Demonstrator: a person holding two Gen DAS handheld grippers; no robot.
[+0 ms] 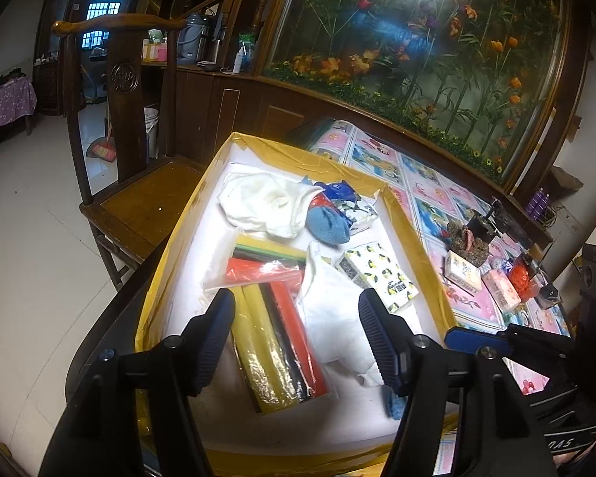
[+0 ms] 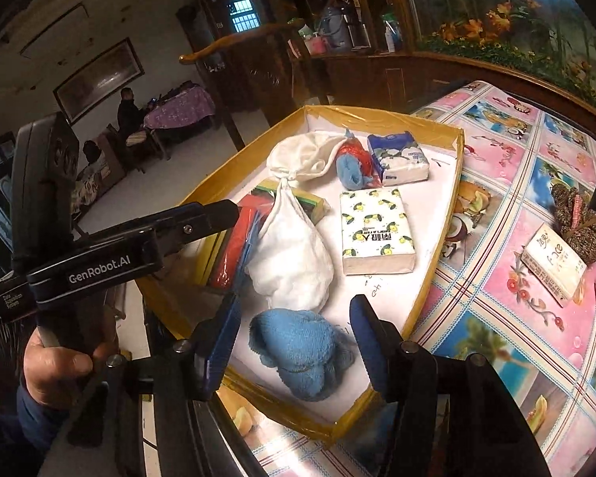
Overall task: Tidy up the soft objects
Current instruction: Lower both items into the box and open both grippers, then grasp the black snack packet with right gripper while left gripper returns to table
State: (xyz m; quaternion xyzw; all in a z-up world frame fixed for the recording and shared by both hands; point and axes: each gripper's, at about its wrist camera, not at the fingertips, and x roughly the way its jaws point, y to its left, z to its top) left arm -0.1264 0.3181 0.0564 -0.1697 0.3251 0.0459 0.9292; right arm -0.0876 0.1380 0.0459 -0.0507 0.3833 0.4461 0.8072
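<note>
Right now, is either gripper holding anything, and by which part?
Nothing is held. The left gripper stands open over the white cloth; the right gripper stands open around the blue towel.

Your left wrist camera looks steeply down, close over the yellow-rimmed tray [image 1: 413, 226] from its near end. Your right wrist camera looks down from the tray's [image 2: 437, 278] right corner. Both share the tray and the desk [image 1: 437, 183] beyond.

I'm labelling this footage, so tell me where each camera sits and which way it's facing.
Left wrist: on the left gripper, looking down into the yellow-rimmed box; its open fingers show, with the right gripper at the right edge.
Right wrist: on the right gripper, above the blue towel; the left hand shows.
Shared: box, white cloth bundle, lemon-print tissue pack.
</note>
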